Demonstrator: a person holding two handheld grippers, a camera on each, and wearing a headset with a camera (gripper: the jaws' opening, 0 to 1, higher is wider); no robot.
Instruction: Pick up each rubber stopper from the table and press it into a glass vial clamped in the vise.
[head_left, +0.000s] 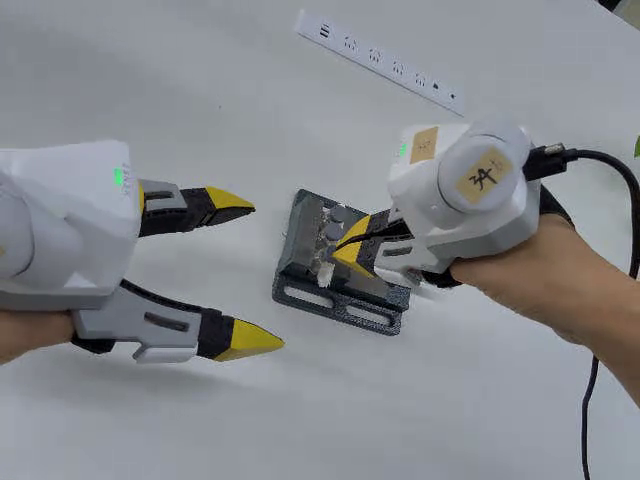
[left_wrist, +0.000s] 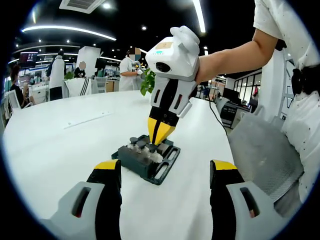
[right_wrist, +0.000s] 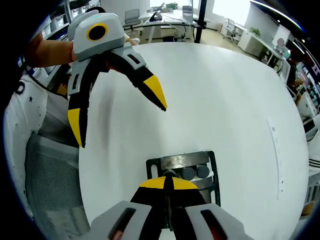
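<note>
A dark vise (head_left: 345, 305) sits mid-table with glass vials clamped in it; two of them carry grey rubber stoppers (head_left: 337, 214). My right gripper (head_left: 342, 254) is shut, tips down on the near end of the vial row. In the right gripper view a small dark stopper (right_wrist: 170, 174) peeks out at the shut tips of my right gripper (right_wrist: 167, 183), beside two grey stoppers (right_wrist: 195, 172) in the vise (right_wrist: 180, 161). I cannot tell if it is pinched. My left gripper (head_left: 245, 272) hangs open left of the vise, nothing in it. From the left gripper (left_wrist: 166, 167), the right gripper (left_wrist: 161, 134) stands over the vise (left_wrist: 150, 169).
A white power strip (head_left: 380, 60) lies at the far side of the table. A black cable (head_left: 610, 175) runs off the right gripper along the right edge. A grey mesh chair (left_wrist: 265, 145) stands by the table, with people in the room beyond.
</note>
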